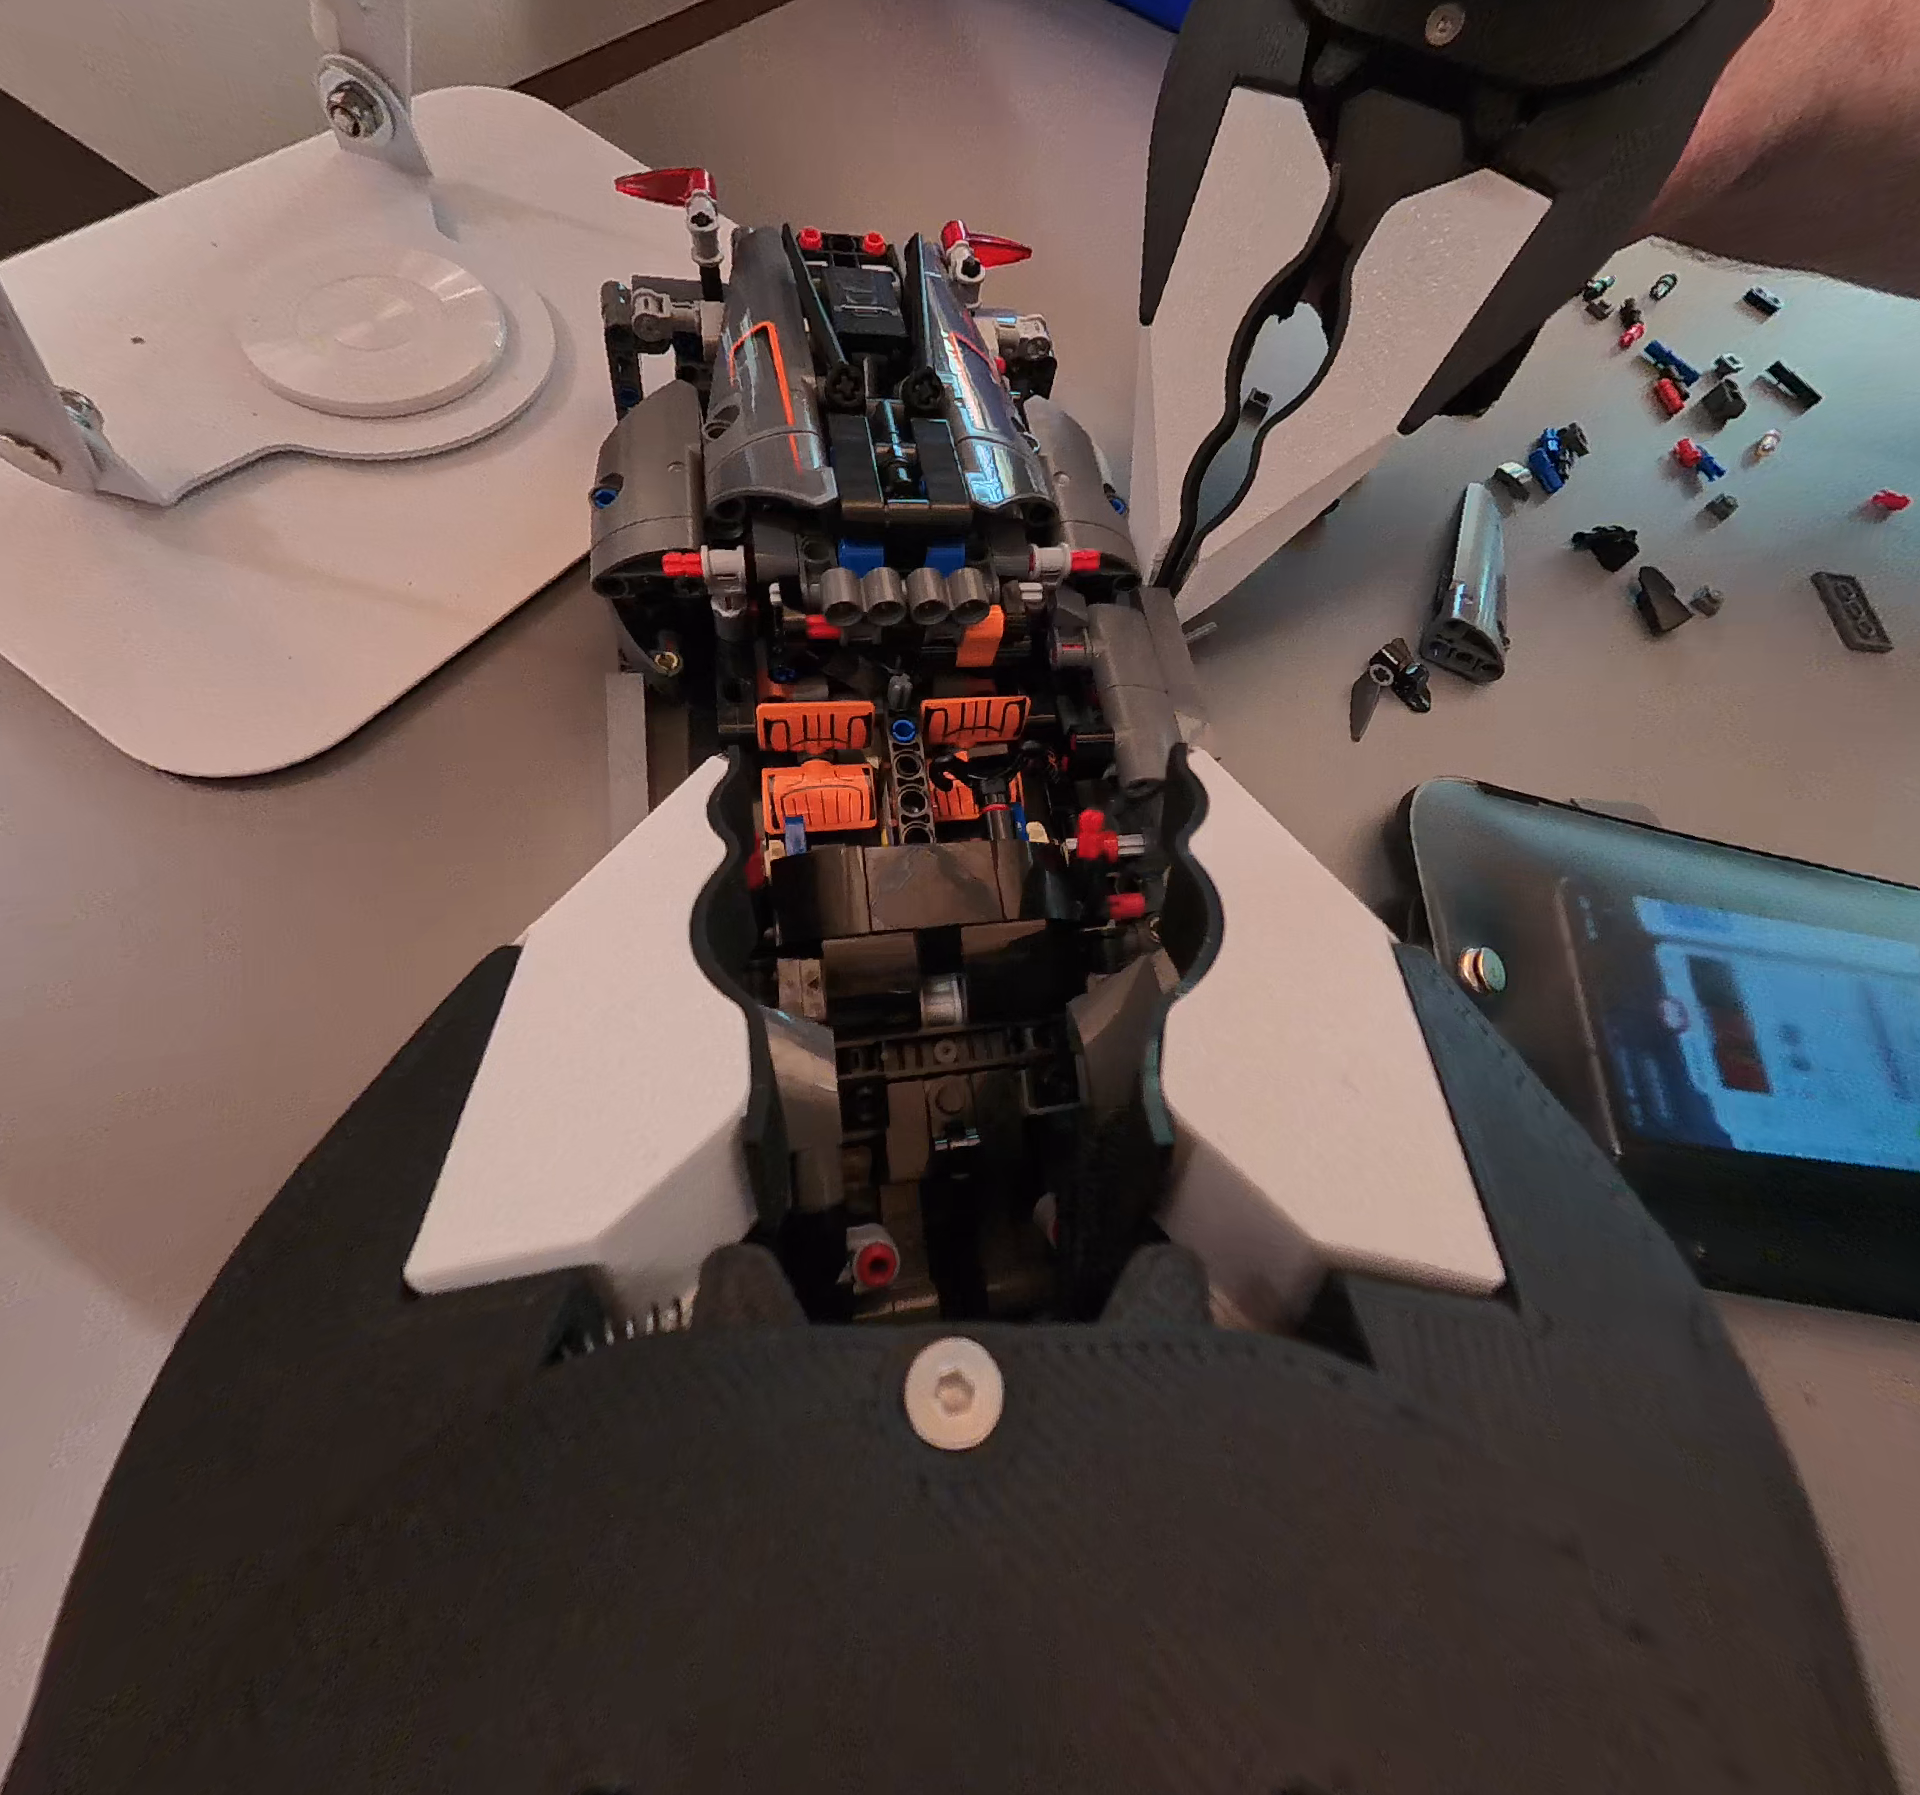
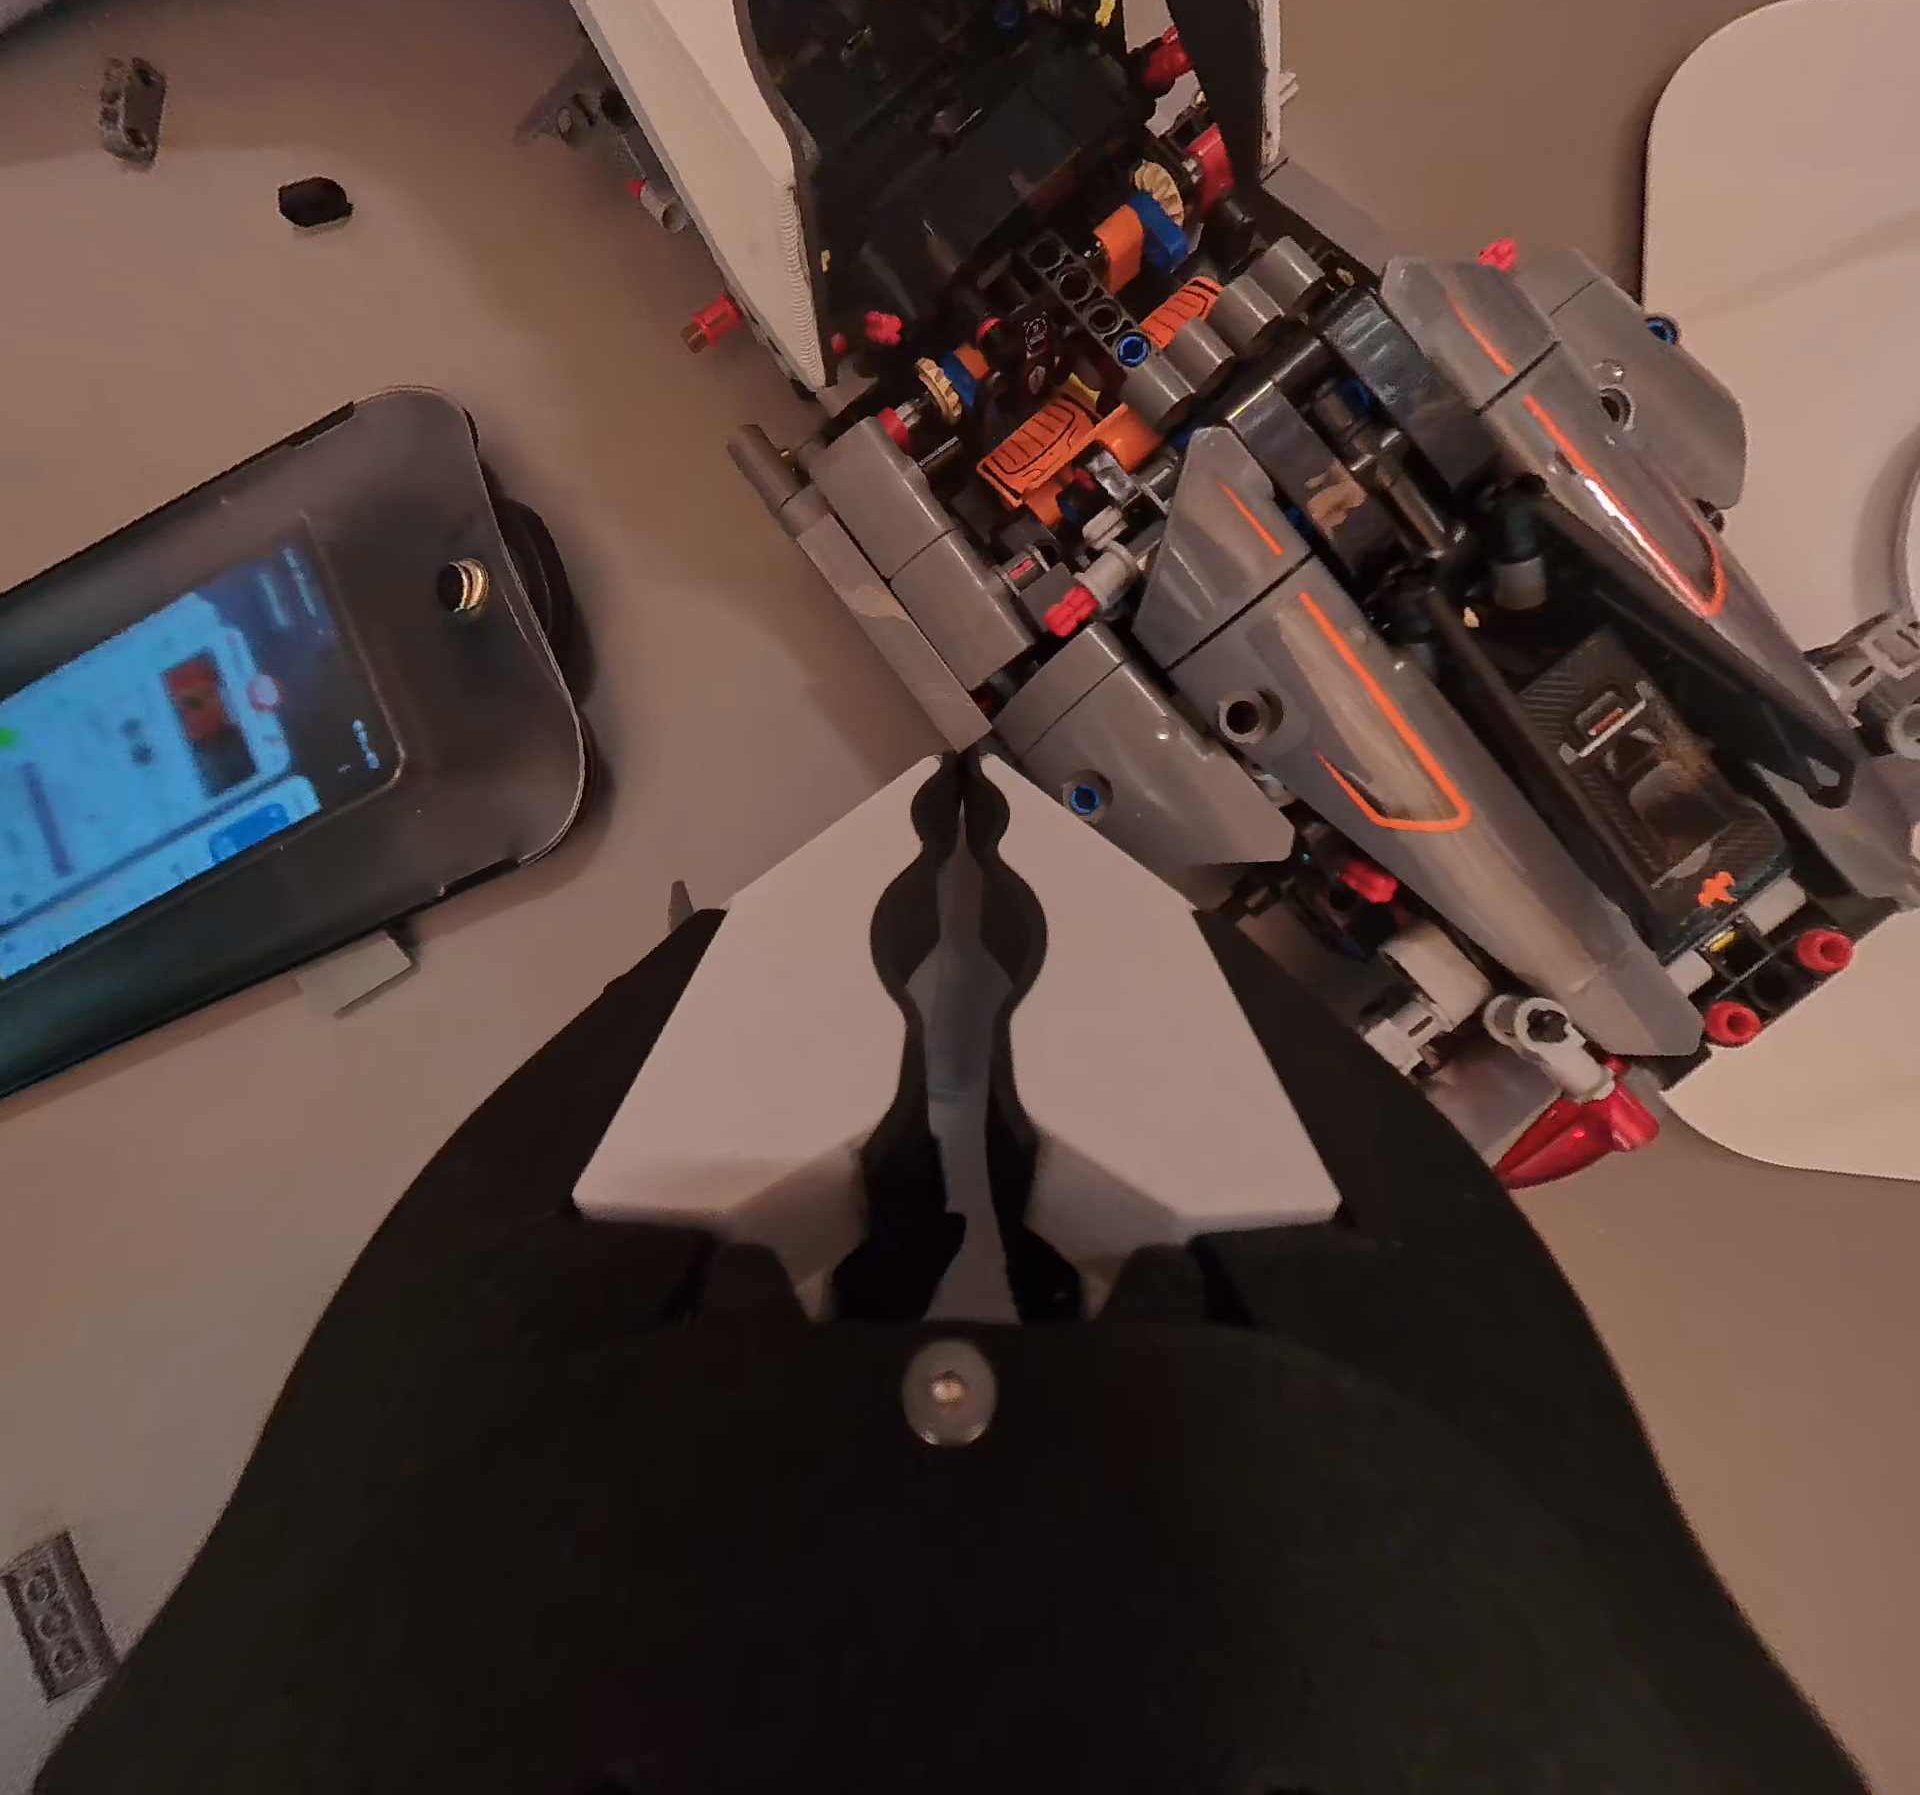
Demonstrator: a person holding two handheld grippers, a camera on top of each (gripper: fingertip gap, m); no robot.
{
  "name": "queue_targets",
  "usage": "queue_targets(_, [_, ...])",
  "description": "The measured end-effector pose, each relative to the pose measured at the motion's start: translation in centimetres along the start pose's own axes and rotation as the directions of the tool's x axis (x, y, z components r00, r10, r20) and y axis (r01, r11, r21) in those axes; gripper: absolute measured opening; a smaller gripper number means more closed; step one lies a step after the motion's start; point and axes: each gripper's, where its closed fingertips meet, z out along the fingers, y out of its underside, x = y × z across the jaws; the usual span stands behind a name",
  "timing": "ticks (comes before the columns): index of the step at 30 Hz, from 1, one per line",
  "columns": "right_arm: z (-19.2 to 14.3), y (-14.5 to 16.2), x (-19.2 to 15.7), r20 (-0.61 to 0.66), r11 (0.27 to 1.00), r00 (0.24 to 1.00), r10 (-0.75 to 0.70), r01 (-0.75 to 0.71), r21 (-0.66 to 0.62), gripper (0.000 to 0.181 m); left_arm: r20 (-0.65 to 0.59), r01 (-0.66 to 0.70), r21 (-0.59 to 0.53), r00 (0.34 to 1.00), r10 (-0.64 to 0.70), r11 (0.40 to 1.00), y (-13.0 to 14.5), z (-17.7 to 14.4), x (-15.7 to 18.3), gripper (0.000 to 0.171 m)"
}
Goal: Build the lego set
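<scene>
A grey, black and orange lego car (image 1: 790, 436) lies on the table, with red pieces at its far end. My left gripper (image 1: 951, 769) is shut on the car's near end, one white finger on each side. In the right wrist view the car (image 2: 1351, 665) runs from the top towards the right, with the left gripper's fingers (image 2: 686, 104) around its top end. My right gripper (image 2: 961, 774) is shut, its tips touching the corner of the car's grey side panel (image 2: 914, 592). I cannot tell whether it pinches anything. It also shows in the left wrist view (image 1: 1174, 576).
A phone in a dark holder (image 1: 1714, 1018) lies to the right of the car, screen lit. A white stand base (image 1: 312, 457) sits on the left. Several loose lego pieces (image 1: 1673, 457) are scattered at the far right. A grey plate (image 2: 57, 1620) lies near the right gripper. Across from one pair of fingers to the other is roughly 8 cm.
</scene>
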Motion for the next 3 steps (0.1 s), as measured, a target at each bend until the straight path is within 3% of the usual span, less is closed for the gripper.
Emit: queue_targets(3, [0.0,-0.09,-0.14,-0.004,1.0,1.0,-0.015,0.015,0.003,0.0,0.006,-0.007,-0.012,1.0,0.007,1.0,0.11,0.11,0.04,0.081])
